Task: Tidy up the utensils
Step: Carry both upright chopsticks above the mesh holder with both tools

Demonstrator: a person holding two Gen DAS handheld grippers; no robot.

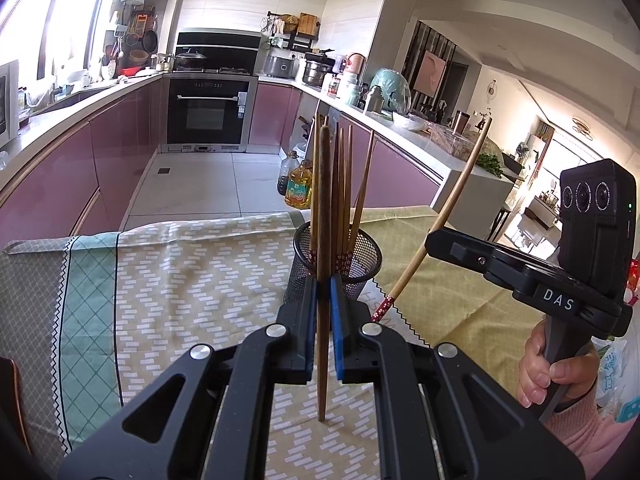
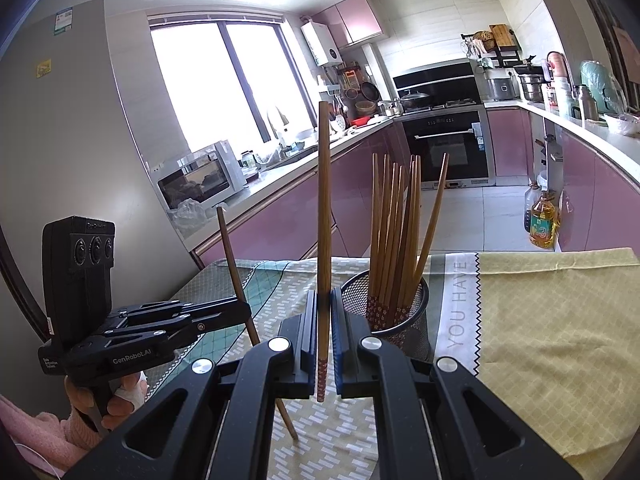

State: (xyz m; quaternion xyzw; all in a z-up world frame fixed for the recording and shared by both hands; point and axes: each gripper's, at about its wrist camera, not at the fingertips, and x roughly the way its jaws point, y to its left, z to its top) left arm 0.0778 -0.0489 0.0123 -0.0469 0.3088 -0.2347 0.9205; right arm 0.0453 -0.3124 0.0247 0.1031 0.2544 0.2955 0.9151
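My left gripper [image 1: 323,292] is shut on a dark wooden chopstick [image 1: 323,208], held upright just in front of a black mesh holder [image 1: 360,260] with several chopsticks standing in it. My right gripper [image 2: 324,304] is shut on a lighter chopstick [image 2: 324,208] with a red patterned end, upright and left of the holder [image 2: 404,320]. In the left wrist view the right gripper's body [image 1: 520,276] is at the right with its chopstick [image 1: 452,208] tilted. In the right wrist view the left gripper's body [image 2: 160,320] is at the left with its chopstick [image 2: 236,272].
The table is covered by a patterned cloth [image 1: 180,280] and a yellow cloth [image 2: 552,320]. Beyond it is a kitchen with pink cabinets, an oven [image 1: 208,112] and oil bottles [image 1: 298,188] on the floor.
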